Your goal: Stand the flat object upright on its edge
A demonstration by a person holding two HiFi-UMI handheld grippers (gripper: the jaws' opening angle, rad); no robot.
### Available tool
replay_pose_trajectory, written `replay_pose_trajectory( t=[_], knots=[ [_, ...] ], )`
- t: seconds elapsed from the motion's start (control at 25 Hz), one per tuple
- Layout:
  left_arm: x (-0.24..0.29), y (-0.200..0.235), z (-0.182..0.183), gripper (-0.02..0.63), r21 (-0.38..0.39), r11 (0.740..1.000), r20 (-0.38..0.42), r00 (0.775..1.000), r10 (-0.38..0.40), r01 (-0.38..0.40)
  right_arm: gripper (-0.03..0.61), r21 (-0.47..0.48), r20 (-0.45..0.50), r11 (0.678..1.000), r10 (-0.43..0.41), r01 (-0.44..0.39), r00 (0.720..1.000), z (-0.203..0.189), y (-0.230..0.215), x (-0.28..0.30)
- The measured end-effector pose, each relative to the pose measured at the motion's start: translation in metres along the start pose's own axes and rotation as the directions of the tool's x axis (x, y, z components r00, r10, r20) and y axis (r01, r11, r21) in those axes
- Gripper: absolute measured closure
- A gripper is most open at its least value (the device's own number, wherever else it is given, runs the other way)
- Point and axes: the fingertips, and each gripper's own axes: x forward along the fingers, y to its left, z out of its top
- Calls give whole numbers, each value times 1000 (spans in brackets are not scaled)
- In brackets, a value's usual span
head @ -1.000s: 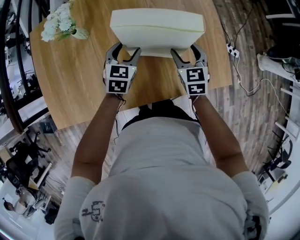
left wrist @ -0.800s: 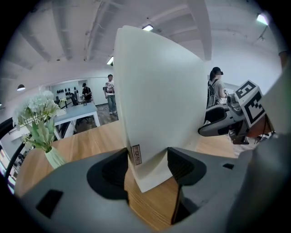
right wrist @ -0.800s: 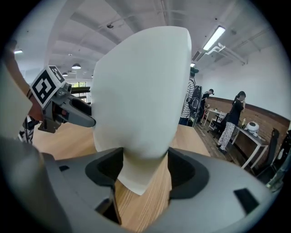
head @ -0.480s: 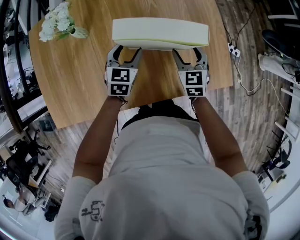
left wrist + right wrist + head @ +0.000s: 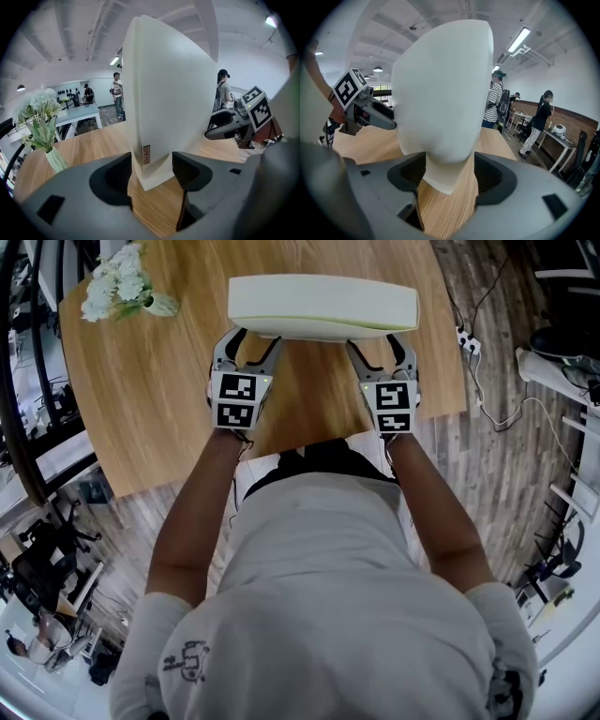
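A thick white foam pillow (image 5: 323,306) stands on its long edge on the wooden table (image 5: 141,399), across the far middle. My left gripper (image 5: 253,338) is shut on its near lower left part and my right gripper (image 5: 375,341) on its near lower right part. In the left gripper view the pillow (image 5: 168,93) rises tall between the two jaws of the left gripper (image 5: 152,168), with a small label beside the left jaw. In the right gripper view the pillow (image 5: 440,93) is squeezed narrow where the right gripper (image 5: 450,173) pinches it.
A vase of white flowers (image 5: 117,287) lies or leans at the table's far left corner, seen upright as the flowers (image 5: 40,117) in the left gripper view. The table's right edge is near the pillow's right end. Cables and a power strip (image 5: 466,341) lie on the floor at the right.
The pillow has been tipped up from a slant, with its broad face showing, to stand on its edge. Both grippers stayed on it and shifted slightly forward.
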Motion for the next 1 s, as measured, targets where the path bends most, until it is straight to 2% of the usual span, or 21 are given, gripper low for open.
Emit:
replay_pose_trajectory(
  t=[0.16, 0.36, 0.52, 0.72, 0.8, 1.0],
  knots=[
    [-7, 0, -3, 344, 1, 1000, 3, 1000, -7, 7, 249, 13, 10, 1000, -8, 8, 1000, 1, -2, -6],
    [-25, 0, -1, 344, -24, 999, 25, 999, -26, 27, 281, 20, 25, 1000, -9, 8, 1000, 5, 5, -19],
    [-43, 0, 4, 344, -8, 999, 55, 998, -40, 40, 312, 20, 45, 1000, -18, 17, 999, 12, 12, -32],
    [-77, -3, 13, 344, -14, 998, 110, 992, -65, 67, 362, 6, 92, 1000, -20, 20, 996, 32, 29, -60],
    [-90, -6, 19, 348, 2, 997, 121, 990, -75, 75, 393, 0, 106, 1000, 11, -11, 994, 42, 36, -72],
    [-135, -8, 29, 405, 21, 996, 168, 981, -93, 91, 487, -3, 145, 997, 77, -78, 986, 66, 57, -108]
  ],
)
